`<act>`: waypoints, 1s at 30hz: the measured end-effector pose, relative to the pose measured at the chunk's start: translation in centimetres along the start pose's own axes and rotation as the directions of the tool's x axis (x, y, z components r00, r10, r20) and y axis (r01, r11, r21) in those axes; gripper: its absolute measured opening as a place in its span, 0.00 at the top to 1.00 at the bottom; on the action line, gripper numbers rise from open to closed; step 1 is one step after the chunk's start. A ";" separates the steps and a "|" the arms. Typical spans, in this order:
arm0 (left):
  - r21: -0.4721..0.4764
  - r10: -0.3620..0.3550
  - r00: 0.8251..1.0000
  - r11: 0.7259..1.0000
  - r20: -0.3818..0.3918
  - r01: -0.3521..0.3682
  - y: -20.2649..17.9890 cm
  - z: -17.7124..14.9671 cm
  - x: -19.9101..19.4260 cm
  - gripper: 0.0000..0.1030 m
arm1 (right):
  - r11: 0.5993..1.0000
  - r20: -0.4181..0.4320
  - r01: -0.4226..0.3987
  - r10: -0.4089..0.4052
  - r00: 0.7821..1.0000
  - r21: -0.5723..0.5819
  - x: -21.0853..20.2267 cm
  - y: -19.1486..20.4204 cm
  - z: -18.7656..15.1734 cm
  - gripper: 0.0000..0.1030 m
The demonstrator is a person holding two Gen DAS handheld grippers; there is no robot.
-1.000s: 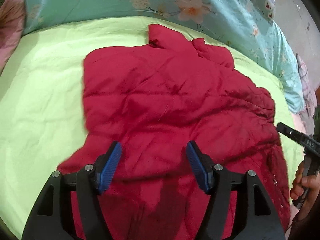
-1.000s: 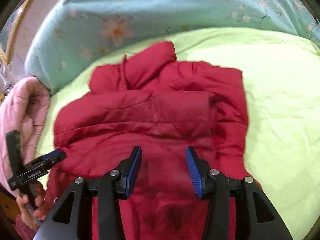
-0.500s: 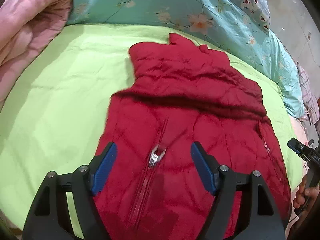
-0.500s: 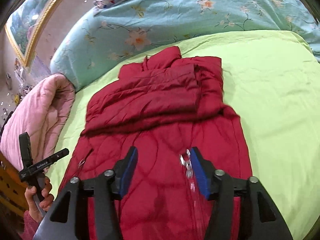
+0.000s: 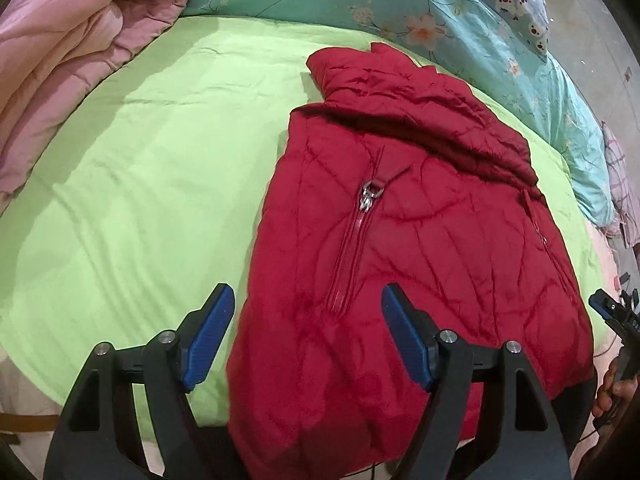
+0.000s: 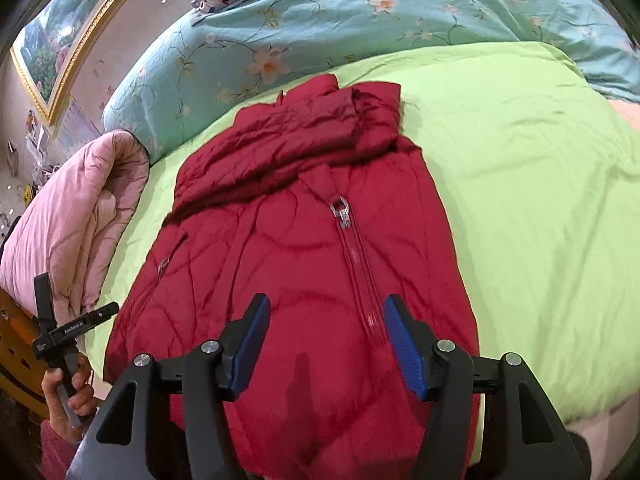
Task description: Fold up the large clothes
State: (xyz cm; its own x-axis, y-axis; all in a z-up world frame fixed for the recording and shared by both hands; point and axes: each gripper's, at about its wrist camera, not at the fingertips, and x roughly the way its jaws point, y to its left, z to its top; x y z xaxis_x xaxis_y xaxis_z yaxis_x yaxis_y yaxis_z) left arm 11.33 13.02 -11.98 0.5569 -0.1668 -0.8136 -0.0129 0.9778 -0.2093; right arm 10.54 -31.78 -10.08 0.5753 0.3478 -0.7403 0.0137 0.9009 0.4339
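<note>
— So, where is the garment lying at this moment?

— A red quilted puffer jacket (image 5: 420, 248) is lying front side up on the lime-green bedsheet (image 5: 140, 160), its hem hanging over the near edge of the bed. Its silver zipper pull (image 6: 340, 210) is sitting high on the chest, and the upper part is lying folded down in a rumpled band across the shoulders.

— And the grippers?

— The left gripper (image 5: 304, 336), black with blue pads, is hovering over the jacket's lower left edge. Its jaws are standing wide apart with nothing clamped; one pad is hanging over the sheet, the other over the red fabric. They have just been opening, though they are now holding that width.

— The right one?

— The right gripper (image 6: 324, 344) is hovering over the lower zipper line, jaws apart and empty, having just been spreading too. Neither pad is pressing on the cloth.

— What is surrounding the jacket?

— A teal floral quilt (image 6: 360, 32) is bunching along the far side of the bed, and a pink padded blanket (image 5: 80, 40) is piling up at the left. From the right wrist view, a hand (image 6: 68, 392) is gripping the left tool's handle at the bed's edge, and a gilt-framed painting (image 6: 60, 40) is hanging on the wall.
</note>
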 end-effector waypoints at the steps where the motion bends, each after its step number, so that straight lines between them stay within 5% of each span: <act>1: -0.001 0.000 1.000 1.000 0.002 0.000 0.1 -0.1 -0.2 0.27 | 1.000 -0.001 0.004 -0.004 1.000 0.003 -0.2 -0.1 -0.4 0.40; 19: -0.050 -0.012 0.996 0.999 -0.090 0.008 2.0 -4.1 1.1 0.26 | 0.989 -0.002 0.088 -0.089 0.996 0.115 -2.6 -5.4 -4.4 0.29; 30: -0.120 -0.097 0.988 0.989 -0.117 0.083 1.3 -6.3 1.1 0.26 | 0.980 -0.053 -0.013 0.024 0.998 0.197 -2.1 -6.4 -7.5 0.29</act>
State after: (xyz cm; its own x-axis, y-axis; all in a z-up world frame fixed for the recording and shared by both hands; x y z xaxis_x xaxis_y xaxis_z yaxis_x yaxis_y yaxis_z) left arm 6.71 13.31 -16.62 0.4545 -0.2749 -0.8472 -0.0660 0.9382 -0.3398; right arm 3.12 -36.36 -15.15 0.5318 0.3821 -0.7558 0.1675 0.8274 0.5361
